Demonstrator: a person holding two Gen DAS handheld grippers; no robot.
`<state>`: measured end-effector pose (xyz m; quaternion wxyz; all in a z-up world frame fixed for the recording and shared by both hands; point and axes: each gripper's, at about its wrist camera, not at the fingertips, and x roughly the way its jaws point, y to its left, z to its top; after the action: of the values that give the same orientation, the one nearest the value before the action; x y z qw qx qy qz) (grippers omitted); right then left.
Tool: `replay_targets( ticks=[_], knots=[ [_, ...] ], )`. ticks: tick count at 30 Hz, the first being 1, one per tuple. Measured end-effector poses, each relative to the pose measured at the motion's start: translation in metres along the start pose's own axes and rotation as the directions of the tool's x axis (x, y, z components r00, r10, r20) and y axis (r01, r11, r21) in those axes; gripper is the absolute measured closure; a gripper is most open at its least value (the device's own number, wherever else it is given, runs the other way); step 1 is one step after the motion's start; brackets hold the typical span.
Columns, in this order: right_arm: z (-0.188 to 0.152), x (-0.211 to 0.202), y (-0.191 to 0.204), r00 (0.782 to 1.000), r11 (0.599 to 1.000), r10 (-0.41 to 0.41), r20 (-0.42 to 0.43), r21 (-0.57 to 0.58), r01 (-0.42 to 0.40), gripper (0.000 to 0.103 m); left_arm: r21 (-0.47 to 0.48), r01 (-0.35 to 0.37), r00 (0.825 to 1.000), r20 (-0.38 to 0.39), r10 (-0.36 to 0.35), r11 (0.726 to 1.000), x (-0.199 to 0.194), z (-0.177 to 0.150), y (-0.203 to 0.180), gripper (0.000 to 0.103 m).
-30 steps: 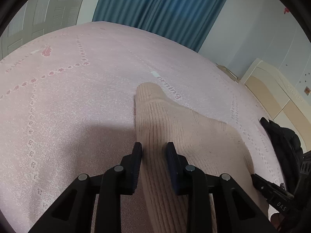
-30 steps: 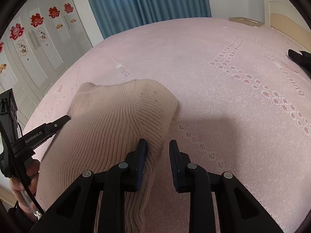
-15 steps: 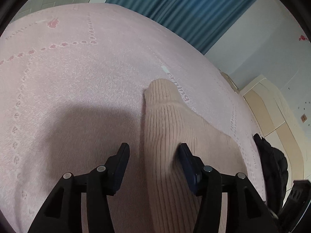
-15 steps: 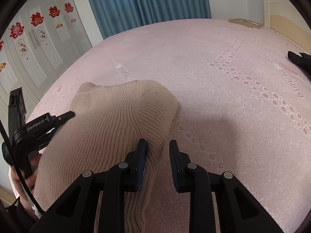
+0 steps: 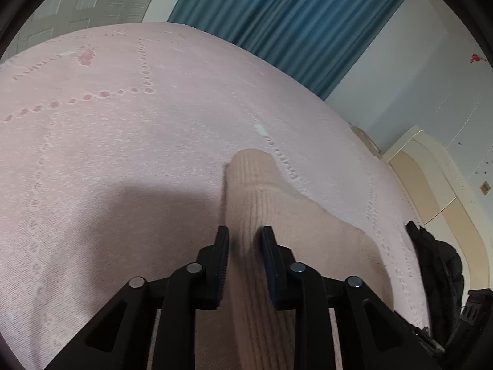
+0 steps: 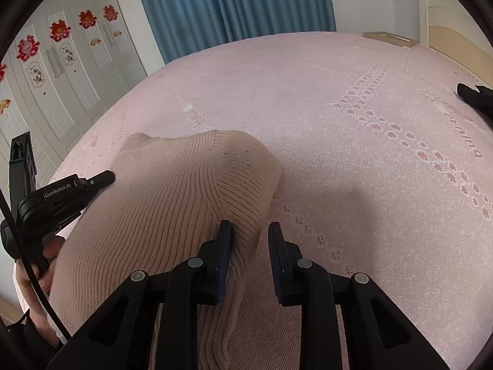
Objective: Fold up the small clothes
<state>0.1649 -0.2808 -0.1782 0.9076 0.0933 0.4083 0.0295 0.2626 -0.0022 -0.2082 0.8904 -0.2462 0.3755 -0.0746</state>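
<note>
A beige ribbed knit garment (image 5: 262, 209) lies on the pink bedspread (image 5: 123, 141), folded over. In the left wrist view my left gripper (image 5: 245, 240) has its jaws narrowed around the garment's left edge, which runs between them. In the right wrist view the same garment (image 6: 172, 203) spreads to the left, and my right gripper (image 6: 249, 237) sits at its right edge with the jaws a little apart; the knit edge lies against the left finger (image 6: 223, 246). The left gripper also shows in the right wrist view (image 6: 61, 194), held by a hand.
Blue curtains (image 6: 234, 3) hang behind the bed. White wardrobe doors with red decorations (image 6: 58, 40) stand at left. A cream headboard (image 5: 431, 178) and a black garment (image 5: 437, 265) are at the right of the bed.
My left gripper opened wide half a second ago and has now narrowed again around the garment's edge. My right gripper's jaws have widened slightly. The garment has barely shifted.
</note>
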Motion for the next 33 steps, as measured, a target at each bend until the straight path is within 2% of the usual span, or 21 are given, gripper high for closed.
replay_targets(
  ticks=[9, 12, 15, 18, 19, 22, 28, 31, 33],
  knots=[
    [0.001, -0.011, -0.009, 0.999, 0.999, 0.012, 0.031, 0.047, -0.013, 0.079, 0.096, -0.076, 0.997, 0.003, 0.076, 0.993, -0.022, -0.014, -0.007, 0.072],
    [-0.001, -0.008, -0.006, 1.000, 0.999, -0.018, 0.016, 0.027, 0.018, 0.079, 0.133, -0.106, 0.994, 0.024, 0.104, 0.985, -0.033, -0.021, -0.012, 0.067],
    [-0.005, -0.005, 0.002, 0.996, 0.996, -0.090, 0.005, -0.020, 0.090, 0.080, 0.151, -0.102, 0.995, 0.032, 0.098, 0.983, -0.046, -0.029, -0.015, 0.063],
    [-0.009, -0.006, 0.008, 0.993, 0.992, -0.116, 0.018, -0.046, 0.117, 0.087, 0.183, -0.109, 0.994, 0.038, 0.104, 0.977, -0.056, -0.036, -0.019, 0.060],
    [-0.009, -0.006, 0.009, 0.994, 0.993, -0.110, 0.014, -0.050, 0.110, 0.095, 0.192, -0.114, 0.993, 0.041, 0.108, 0.975, -0.058, -0.039, -0.021, 0.060],
    [-0.012, -0.007, 0.010, 0.994, 0.993, -0.105, 0.020, -0.047, 0.106, 0.103, 0.211, -0.129, 0.991, 0.051, 0.121, 0.969, -0.067, -0.046, -0.024, 0.059],
    [-0.014, -0.010, -0.012, 0.995, 0.993, -0.099, 0.003, 0.059, 0.098, 0.103, 0.207, -0.118, 0.993, 0.047, 0.111, 0.971, -0.084, -0.056, -0.022, 0.057],
    [-0.016, -0.015, -0.024, 0.999, 0.994, -0.050, -0.013, 0.101, 0.051, 0.100, 0.213, -0.117, 0.993, 0.049, 0.109, 0.970, -0.091, -0.064, -0.023, 0.054],
    [-0.017, -0.025, -0.026, 0.999, 0.994, -0.051, 0.002, 0.100, 0.050, 0.100, 0.215, -0.123, 0.992, 0.051, 0.114, 0.969, -0.097, -0.068, -0.023, 0.052]
  ],
)
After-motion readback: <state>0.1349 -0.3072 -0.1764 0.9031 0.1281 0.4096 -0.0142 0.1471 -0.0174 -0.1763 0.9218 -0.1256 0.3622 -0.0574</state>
